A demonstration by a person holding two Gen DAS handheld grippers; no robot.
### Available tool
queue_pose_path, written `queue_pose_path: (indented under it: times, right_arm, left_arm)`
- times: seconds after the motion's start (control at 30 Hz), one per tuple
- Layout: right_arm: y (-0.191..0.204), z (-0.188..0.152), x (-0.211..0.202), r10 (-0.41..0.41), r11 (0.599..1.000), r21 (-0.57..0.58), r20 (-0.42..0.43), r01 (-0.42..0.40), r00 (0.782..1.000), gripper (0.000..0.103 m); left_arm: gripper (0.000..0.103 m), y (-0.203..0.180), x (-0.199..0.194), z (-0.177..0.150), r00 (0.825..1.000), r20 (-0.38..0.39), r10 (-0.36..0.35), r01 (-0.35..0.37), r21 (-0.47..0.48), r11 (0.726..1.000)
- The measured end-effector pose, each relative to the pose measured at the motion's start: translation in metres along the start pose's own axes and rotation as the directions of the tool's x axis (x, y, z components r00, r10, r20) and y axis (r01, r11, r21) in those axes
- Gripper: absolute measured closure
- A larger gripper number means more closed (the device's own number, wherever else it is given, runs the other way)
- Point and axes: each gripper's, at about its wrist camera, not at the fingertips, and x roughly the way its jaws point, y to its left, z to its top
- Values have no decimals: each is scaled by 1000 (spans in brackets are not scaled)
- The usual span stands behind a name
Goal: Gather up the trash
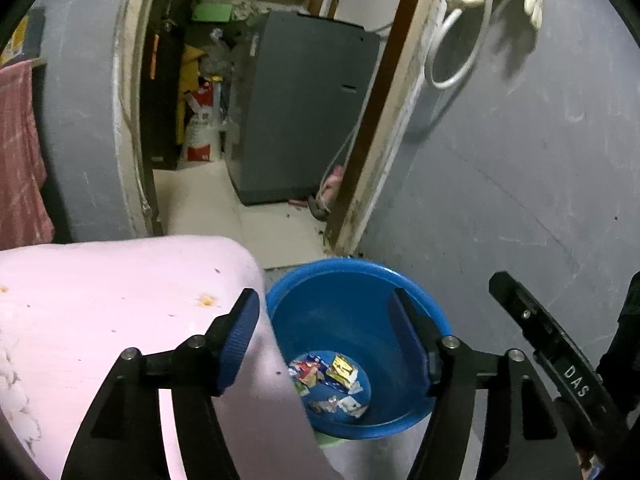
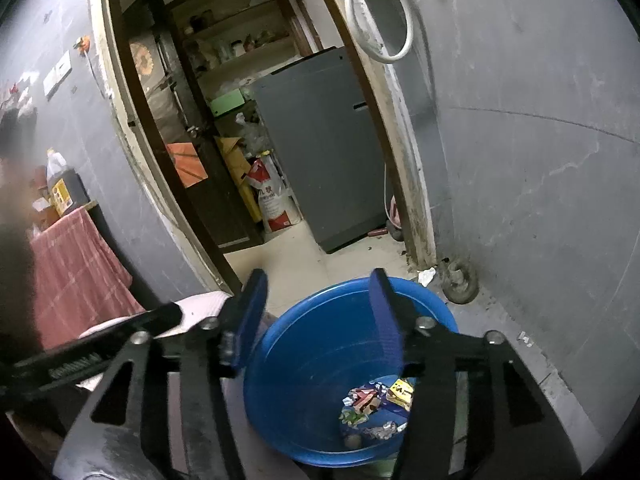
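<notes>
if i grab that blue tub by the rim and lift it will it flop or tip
The blue tub looks like moulded plastic with a rolled rim, so it should probably hold its shape. It holds only a few crumpled wrappers, so it is likely light. Gripped on one side, it may tilt and let them slide.

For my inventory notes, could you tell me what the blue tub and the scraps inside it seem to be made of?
Blue tub: probably moulded plastic, smooth and slightly glossy, with a rolled rim. Scraps: apparently crumpled printed wrappers, foil or plastic film; some glint.
</notes>
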Motion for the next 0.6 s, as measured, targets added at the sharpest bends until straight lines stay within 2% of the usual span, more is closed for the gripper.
queue_pose_path:
  times: [0.07,0.17,0.4,0.47,0.5,0.53,0.57,0.6]
  right_arm:
    - [2,0,-2,0,1000,-7,4,0,1000,37]
    - [5,-2,-9,-2,1000,-19,20,3,1000,23]
    - [19,-12,-29,7,997,-77,45,-3,999,11]
    - [21,-15,-38,14,996,-84,56,-9,998,4]
    - [23,-17,-44,20,996,-85,64,-14,998,3]
    - [25,-19,-50,23,996,-85,73,-17,997,2]
    - [26,-20,-55,25,996,-84,82,-18,996,1]
    - [27,-21,-62,27,996,-84,91,-19,995,0]
  left_arm:
    - [34,2,-8,1,1000,19,15,-15,3,1000]
    - [33,9,-19,-2,999,33,23,-23,1,1000]
    - [33,22,-44,-17,997,62,51,-51,-3,999]
    - [31,25,-54,-22,995,81,52,-52,-7,999]
    - [27,25,-57,-25,995,87,54,-53,-11,999]
    - [16,27,-63,-28,994,96,57,-56,-16,998]
    - [12,29,-69,-30,992,113,62,-60,-23,998]
    - [12,30,-75,-33,989,133,63,-60,-28,998]
